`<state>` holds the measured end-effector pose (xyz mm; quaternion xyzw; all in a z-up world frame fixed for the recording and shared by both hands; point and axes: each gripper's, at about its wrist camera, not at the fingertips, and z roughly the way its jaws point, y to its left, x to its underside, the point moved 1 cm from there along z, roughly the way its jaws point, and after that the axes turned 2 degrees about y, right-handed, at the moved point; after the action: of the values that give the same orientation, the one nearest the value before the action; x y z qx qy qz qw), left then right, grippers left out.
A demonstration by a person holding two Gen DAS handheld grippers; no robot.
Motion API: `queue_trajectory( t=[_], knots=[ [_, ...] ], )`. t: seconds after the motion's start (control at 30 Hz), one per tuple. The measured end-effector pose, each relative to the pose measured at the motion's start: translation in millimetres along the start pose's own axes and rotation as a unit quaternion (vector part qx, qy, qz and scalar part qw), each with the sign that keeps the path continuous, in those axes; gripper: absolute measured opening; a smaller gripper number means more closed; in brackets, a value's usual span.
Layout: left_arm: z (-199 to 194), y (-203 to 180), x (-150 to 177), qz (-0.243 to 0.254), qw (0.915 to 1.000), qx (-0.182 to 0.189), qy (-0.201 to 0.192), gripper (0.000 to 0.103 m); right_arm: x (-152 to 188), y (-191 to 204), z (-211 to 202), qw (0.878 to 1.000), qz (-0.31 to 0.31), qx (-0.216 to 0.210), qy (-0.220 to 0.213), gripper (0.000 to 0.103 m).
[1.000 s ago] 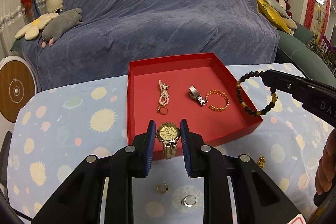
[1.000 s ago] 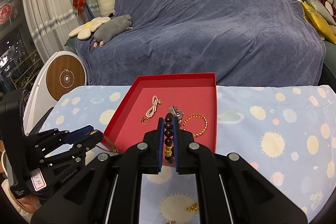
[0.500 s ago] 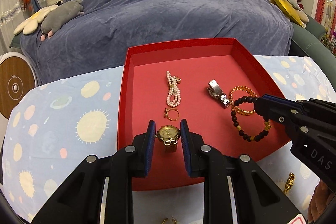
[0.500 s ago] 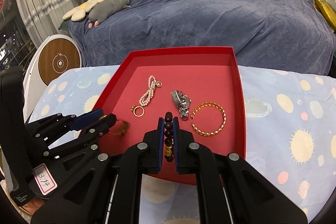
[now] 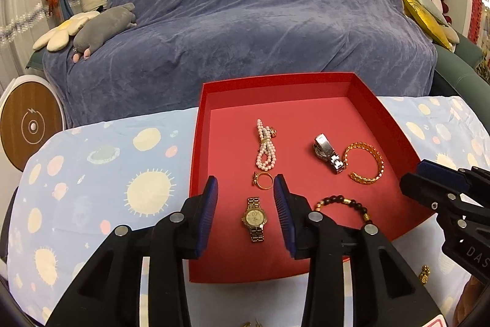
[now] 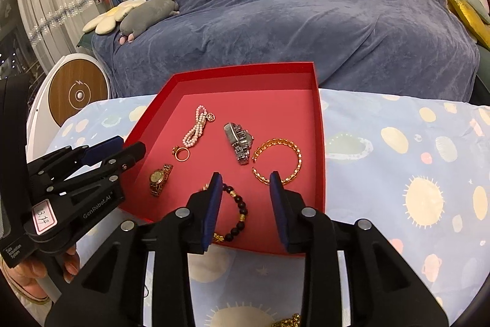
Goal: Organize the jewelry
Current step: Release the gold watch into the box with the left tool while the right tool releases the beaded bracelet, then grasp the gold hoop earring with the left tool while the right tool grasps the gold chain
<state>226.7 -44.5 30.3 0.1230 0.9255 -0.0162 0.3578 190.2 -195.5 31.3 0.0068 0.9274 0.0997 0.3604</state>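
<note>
A table under a pale blue cloth (image 5: 101,173) printed with suns and planets stands before a sofa draped in a blue-grey throw (image 5: 245,29). Plush toys (image 5: 101,26) lie at the sofa's 10 o'clock end. A round white and wood device (image 5: 27,124) sits at 9 o'clock.

The red tray (image 5: 199,143) rests on the cloth. Inside lie a pearl strand (image 5: 265,146) at 12 o'clock, a gold ring (image 5: 264,180) just below it, a silver watch (image 5: 327,153) touching an open gold bangle (image 5: 367,163) at 2 o'clock, a gold watch (image 5: 255,219) at 6 o'clock, and a dark beaded bracelet (image 6: 235,215) at 5 o'clock.

The left gripper (image 5: 246,215) has its jaws apart, straddling the gold watch without contact. The right gripper (image 6: 246,210) likewise has jaws apart above the beaded bracelet.

Half a second ago each gripper was clamped on its item; both items now lie released on the tray floor. A further gold piece (image 5: 424,274) lies on the cloth at 4 o'clock, outside the tray.
</note>
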Motion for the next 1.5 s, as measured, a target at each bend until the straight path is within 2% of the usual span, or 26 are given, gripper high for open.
queue_trajectory(
  t=[0.17,0.27,0.47,0.6,0.67,0.87,1.1,1.23,1.4,1.5],
  knots=[
    [-39,14,15,-0.002,0.9999,0.005,-0.01,0.052,14,-1,-43,1.0,-0.014,0.009,-0.017,0.032],
    [-60,28,34,-0.007,1.0,0.0,-0.004,0.057,35,-5,-70,1.0,-0.015,0.015,-0.019,0.033],
    [-81,40,83,-0.022,0.9994,-0.015,0.024,0.057,89,-13,-95,1.0,0.014,0.022,0.008,0.033],
    [-82,37,112,-0.041,0.9981,0.002,0.045,0.057,114,-17,-91,0.999,0.038,0.02,0.028,0.033],
    [-81,34,123,-0.051,0.9976,0.01,0.046,0.057,120,-19,-86,0.998,0.041,0.032,0.03,0.033],
    [-68,23,139,-0.03,0.9975,0.024,0.06,0.057,125,-20,-67,0.997,0.045,0.048,0.037,0.033],
    [-45,25,141,-0.041,0.996,0.029,0.073,0.057,122,-23,-38,0.996,0.056,0.055,0.053,0.033],
    [-36,22,134,-0.045,0.9961,0.032,0.068,0.057,123,-22,-27,0.995,0.052,0.059,0.059,0.033],
    [-31,16,129,-0.034,0.9972,0.028,0.06,0.057,122,-16,-21,0.996,0.036,0.065,0.053,0.034],
    [-27,15,127,-0.032,0.9973,0.022,0.062,0.057,121,-14,-19,0.996,0.025,0.076,0.049,0.031]
  ],
)
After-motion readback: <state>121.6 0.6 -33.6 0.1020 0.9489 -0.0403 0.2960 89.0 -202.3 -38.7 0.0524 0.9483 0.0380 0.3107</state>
